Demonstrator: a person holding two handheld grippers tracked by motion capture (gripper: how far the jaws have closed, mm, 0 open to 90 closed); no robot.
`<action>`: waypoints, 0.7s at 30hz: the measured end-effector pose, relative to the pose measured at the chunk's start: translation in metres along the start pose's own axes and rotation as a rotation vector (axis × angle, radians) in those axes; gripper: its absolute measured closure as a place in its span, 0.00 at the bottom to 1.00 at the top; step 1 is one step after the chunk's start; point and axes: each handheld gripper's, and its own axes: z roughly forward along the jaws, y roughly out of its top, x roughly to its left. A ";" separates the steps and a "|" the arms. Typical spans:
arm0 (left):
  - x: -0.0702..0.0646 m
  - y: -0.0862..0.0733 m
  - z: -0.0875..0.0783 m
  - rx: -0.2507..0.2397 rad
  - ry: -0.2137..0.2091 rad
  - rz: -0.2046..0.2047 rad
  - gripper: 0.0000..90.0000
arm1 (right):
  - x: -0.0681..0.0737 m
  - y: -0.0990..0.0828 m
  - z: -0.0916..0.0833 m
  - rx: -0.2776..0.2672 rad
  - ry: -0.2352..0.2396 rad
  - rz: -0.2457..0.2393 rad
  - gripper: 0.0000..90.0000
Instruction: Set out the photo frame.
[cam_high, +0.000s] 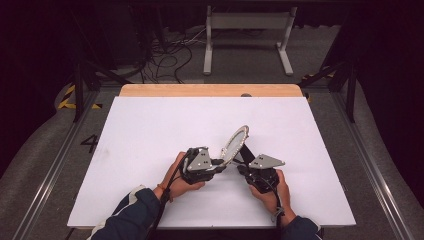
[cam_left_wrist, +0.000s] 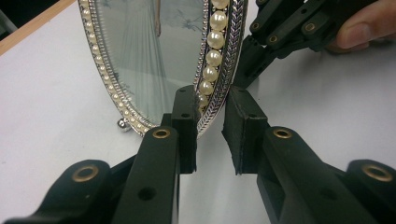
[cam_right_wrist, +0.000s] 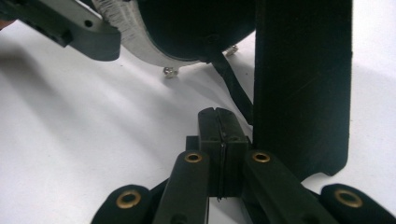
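An oval picture frame (cam_high: 236, 142) with a silver rim and a row of pearls (cam_left_wrist: 212, 58) stands tilted on the white table (cam_high: 150, 130). My left gripper (cam_left_wrist: 209, 135) straddles the frame's lower rim; one pad lies against the front and a narrow gap shows at the other pad, so it is open. In the high view the left gripper (cam_high: 222, 162) sits at the frame's left foot. My right gripper (cam_right_wrist: 218, 135) is shut with nothing between its pads, low behind the frame beside its black easel stand (cam_right_wrist: 303, 84). A thin black strap (cam_right_wrist: 231, 86) joins stand and frame back.
The table's wooden far edge (cam_high: 210, 90) lies beyond the white sheet. A white metal stand (cam_high: 247, 37) and loose cables (cam_high: 167, 57) are on the floor behind. Wide bare table surface lies left and right of both hands.
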 end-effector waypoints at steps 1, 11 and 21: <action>0.000 0.000 0.001 -0.005 -0.003 -0.002 0.83 | -0.001 0.000 0.000 0.000 -0.003 0.000 1.00; -0.002 0.001 0.005 -0.016 -0.001 -0.003 0.83 | -0.007 0.000 0.000 0.000 -0.026 0.006 1.00; 0.001 -0.001 0.006 -0.025 -0.019 -0.011 0.84 | -0.008 -0.001 0.000 -0.007 -0.024 0.004 1.00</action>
